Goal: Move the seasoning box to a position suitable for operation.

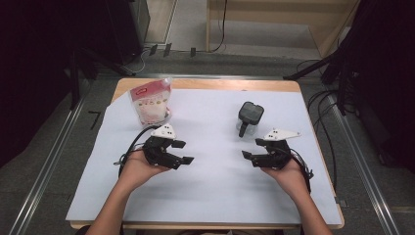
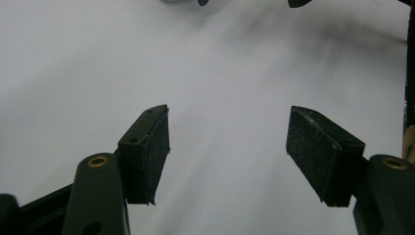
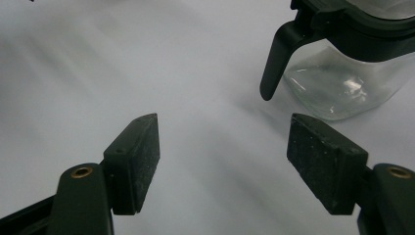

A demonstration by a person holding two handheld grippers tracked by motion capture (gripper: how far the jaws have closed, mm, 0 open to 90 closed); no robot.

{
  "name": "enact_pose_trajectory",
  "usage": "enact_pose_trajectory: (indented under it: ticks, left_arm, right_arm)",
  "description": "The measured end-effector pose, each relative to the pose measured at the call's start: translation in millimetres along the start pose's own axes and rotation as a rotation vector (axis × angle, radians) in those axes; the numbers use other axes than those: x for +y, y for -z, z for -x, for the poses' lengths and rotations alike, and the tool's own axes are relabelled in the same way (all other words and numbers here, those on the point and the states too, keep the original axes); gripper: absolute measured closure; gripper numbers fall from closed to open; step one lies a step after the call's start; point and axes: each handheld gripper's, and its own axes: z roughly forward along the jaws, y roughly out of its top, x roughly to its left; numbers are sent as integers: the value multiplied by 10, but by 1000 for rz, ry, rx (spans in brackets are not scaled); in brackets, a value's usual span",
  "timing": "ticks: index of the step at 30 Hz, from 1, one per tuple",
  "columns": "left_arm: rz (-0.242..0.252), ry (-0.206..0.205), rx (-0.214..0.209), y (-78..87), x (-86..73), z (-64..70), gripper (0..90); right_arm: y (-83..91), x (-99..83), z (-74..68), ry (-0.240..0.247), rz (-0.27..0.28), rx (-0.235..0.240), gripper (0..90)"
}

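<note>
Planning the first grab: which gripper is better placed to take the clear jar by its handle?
Right. The right gripper is open, nearest the jar, whose handle lies just ahead.

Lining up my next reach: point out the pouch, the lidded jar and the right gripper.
pouch (image 1: 151,104), high view, on its printed front.
lidded jar (image 3: 342,85), right gripper view, on its clear glass wall.
right gripper (image 3: 222,164), right gripper view, midway between its open fingers.

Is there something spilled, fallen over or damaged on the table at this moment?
Nothing stands out. The red pouch and the clear jar stand upright on the white sheet, with no spill visible.
</note>
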Motion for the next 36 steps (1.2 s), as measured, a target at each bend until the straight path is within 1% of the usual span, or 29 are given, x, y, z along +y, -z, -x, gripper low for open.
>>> enact_pose_trajectory:
  ticks: [2,4,5,7,8,9,12,13,14,15,16,17,18,19,20,23,24,25,28,31,32,34,35,36]
  left_arm:
    - [-7,-6,-1,10,3,-2,339]
    - [-6,-4,-1,10,6,3,339]
    - [-7,-6,-2,11,6,3,339]
    - [-5,-5,0,12,7,0,339]
    - [-2,1,-1,11,7,3,339]
    - [-3,-3,-3,14,9,5,339]
    - [4,-7,-8,15,18,11,339]
    - [8,0,-10,12,23,19,339]
    - [7,-5,-9,9,27,24,339]
    - [5,-10,-3,0,29,33,339]
    - [-3,-11,-9,-6,30,40,339]
    - [-6,-17,-4,-14,31,42,339]
    - [-9,-18,-5,-21,31,44,339]
    - [-10,-19,-7,-26,32,43,339]
    - [-11,-21,-7,-28,32,42,339]
    - [-8,-20,-11,-20,28,40,339]
    - [0,-20,-8,-12,26,38,339]
    - [0,-20,-8,-12,26,38,339]
    - [-3,-23,-8,-2,19,31,339]
    - [-5,-19,-7,-3,14,40,339]
    - [-5,-20,-7,-6,9,44,339]
    - [-6,-21,-7,-6,6,47,339]
    - [-5,-21,-7,-5,2,49,339]
    - [-7,-22,-6,-3,-1,51,339]
  right_arm:
    - [12,11,27,9,4,-15,288]
    - [27,19,81,-5,10,-21,291]
    - [27,19,81,-5,10,-21,291]
    - [20,22,127,-5,8,-35,291]
    - [15,28,170,-15,6,-48,291]
    - [15,28,170,-15,6,-48,291]
    - [10,47,249,-23,13,-63,291]
    - [-12,57,313,-31,14,-64,291]
    - [-12,57,313,-31,14,-64,291]
    - [-32,61,353,-44,5,-61,289]
    - [-67,75,430,-46,-1,-74,290]
    - [-67,75,430,-46,-1,-74,290]
    - [-103,104,506,-58,-4,-74,285]
    - [-117,118,541,-57,-5,-73,281]
    - [-117,118,541,-57,-5,-73,281]
    - [-167,154,644,-58,-4,-88,245]
    - [-191,171,701,-64,11,-88,218]
    - [-191,171,701,-64,11,-88,218]
    - [-244,198,781,-79,5,-76,192]
    - [-323,215,832,-70,3,-78,163]
    - [-377,222,873,-68,6,-79,158]
    - [-405,227,894,-73,1,-77,148]
    - [-455,241,925,-66,7,-72,139]
    - [-455,241,925,-66,7,-72,139]
